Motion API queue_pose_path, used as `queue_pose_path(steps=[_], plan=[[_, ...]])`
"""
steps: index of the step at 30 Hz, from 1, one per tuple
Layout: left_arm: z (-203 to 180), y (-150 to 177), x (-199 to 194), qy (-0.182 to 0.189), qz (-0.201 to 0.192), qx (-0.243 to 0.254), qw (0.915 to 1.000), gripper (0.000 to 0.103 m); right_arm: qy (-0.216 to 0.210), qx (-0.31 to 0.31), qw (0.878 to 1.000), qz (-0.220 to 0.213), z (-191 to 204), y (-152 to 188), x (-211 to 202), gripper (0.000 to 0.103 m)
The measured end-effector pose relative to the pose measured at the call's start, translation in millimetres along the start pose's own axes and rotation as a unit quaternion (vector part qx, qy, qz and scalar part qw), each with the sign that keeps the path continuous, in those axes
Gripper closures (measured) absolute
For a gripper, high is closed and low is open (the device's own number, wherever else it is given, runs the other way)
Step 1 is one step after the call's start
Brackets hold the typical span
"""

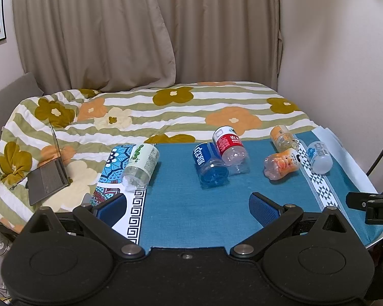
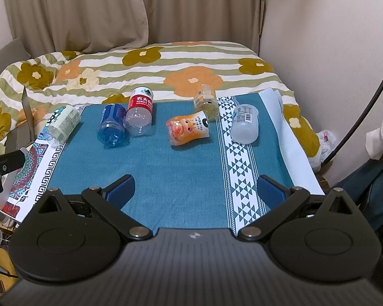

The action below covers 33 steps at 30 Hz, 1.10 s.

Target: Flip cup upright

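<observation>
Several cut-bottle cups lie on their sides on a teal tablecloth [image 1: 181, 204]: a green-and-white one [image 1: 141, 164] at the left, a blue one [image 1: 209, 164], a red-labelled clear one [image 1: 231, 148], an orange cartoon one [image 1: 282, 163], a yellow one [image 1: 283, 136] and a frosted white one [image 1: 319, 156] at the right. They also show in the right wrist view: green [image 2: 61, 125], blue [image 2: 112, 125], red [image 2: 139, 114], orange [image 2: 187, 130], yellow [image 2: 205, 102], white [image 2: 245, 123]. My left gripper [image 1: 187, 206] and right gripper [image 2: 195, 191] are open, empty, near the front edge.
A flower-patterned quilt [image 1: 166, 107] covers the bed behind the table. An open laptop [image 1: 49, 176] lies on it at the left. Curtains [image 1: 140, 25] and a wall [image 1: 344, 63] close the back and right. The other gripper's body [image 1: 372, 204] shows at the right edge.
</observation>
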<state>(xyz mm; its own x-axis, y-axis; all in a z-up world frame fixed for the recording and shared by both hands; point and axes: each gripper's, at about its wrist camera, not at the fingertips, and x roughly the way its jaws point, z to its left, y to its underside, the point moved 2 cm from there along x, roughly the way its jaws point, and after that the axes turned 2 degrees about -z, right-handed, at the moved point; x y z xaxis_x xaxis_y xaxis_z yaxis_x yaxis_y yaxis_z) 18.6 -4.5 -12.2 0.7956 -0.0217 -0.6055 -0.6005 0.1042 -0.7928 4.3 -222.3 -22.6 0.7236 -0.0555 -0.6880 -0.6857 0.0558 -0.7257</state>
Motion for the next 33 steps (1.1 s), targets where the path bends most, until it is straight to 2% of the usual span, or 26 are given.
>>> queue_pose_path(steps=[7,12,22,27,33], plan=[[-5.9,2.7,-2.5,-0.004,-0.003,-0.001,1.0000,0.000,-0.009,-0.002,1.000,-0.002,5.3,1.7,-5.6,0.000],[-12.6,0.1,-4.6,0.000,-0.003,0.008,1.0000,0.000,-0.019,0.004,1.000,0.002,-10.7,-5.2,-2.5,0.000],[-50.6,-41.8,10.5,0.038,-0.027,0.076,0.9960,0.000,-0.035,-0.003,0.999,-0.001,-49.0,-22.5,2.8,0.000],[-72.7,-63.4,36.2,0.085,-0.029,0.125,0.9880,0.000,-0.027,0.004,1.000,0.008,-67.2,-28.9,18.5,0.000],[-102.2,-81.7,89.9,0.141,-0.004,0.195,0.9706,0.000,-0.018,0.027,0.999,0.019,-77.2,-31.6,40.3,0.000]])
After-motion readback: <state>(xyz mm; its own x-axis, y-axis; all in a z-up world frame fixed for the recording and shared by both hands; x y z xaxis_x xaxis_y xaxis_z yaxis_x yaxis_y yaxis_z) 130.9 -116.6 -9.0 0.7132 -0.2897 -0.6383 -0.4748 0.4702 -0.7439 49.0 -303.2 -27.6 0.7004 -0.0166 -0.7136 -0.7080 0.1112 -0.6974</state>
